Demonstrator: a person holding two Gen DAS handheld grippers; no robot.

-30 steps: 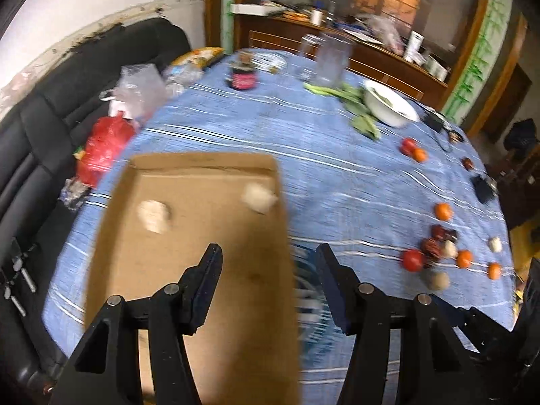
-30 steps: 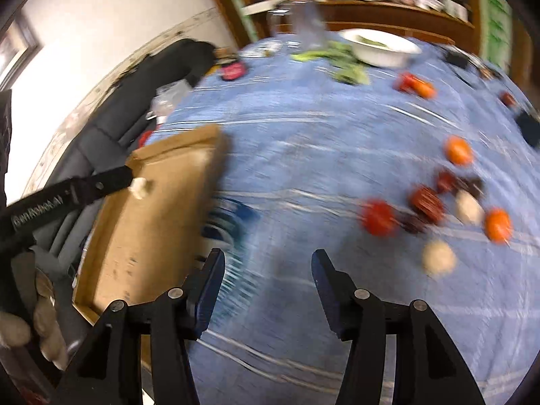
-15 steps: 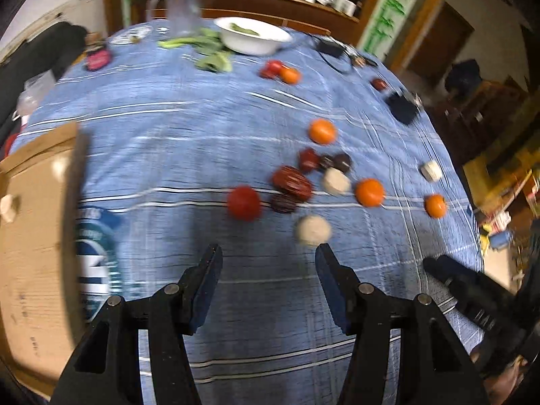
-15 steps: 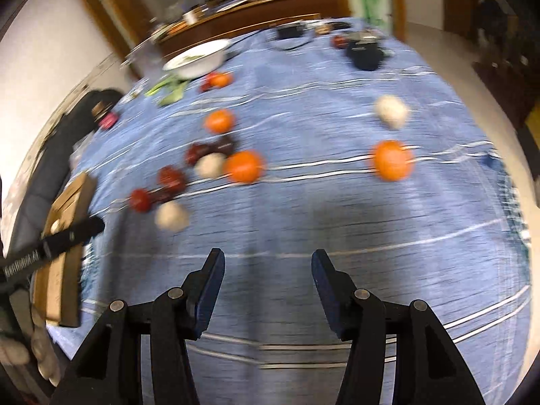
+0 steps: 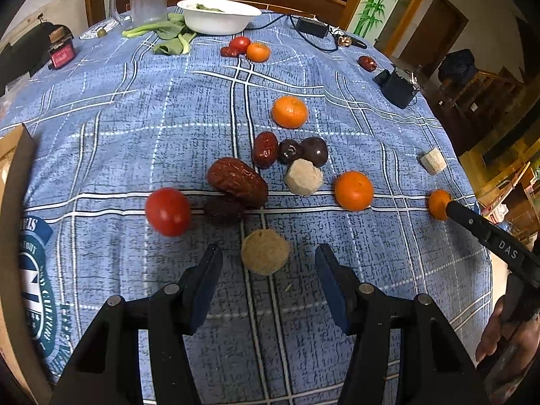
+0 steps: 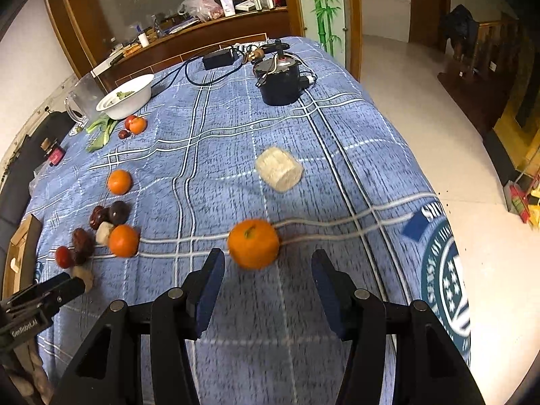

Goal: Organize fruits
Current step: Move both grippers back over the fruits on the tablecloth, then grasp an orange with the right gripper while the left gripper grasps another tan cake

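On the table (image 5: 135, 108), a tomato (image 5: 167, 211) lies left of a large date (image 5: 237, 182). A tangerine (image 5: 353, 190) lies right of it. A bowl (image 5: 218, 16) stands at the far edge.

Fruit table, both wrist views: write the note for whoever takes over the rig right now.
Left gripper: open, empty, a tan round fruit lying on the cloth between its fingers, not gripped.
Right gripper: open, empty, aimed at the lone tangerine just ahead of its fingers.
Fruit: tomato, big red date and dark fruits clustered mid-table; more tangerines around them; a pale cut piece further along; another tomato and tangerine near the white bowl.
Cardboard box: at the table's left edge.
Done: no fruit held.
Left: grip, then move nearly all the fruit off the blue cloth.
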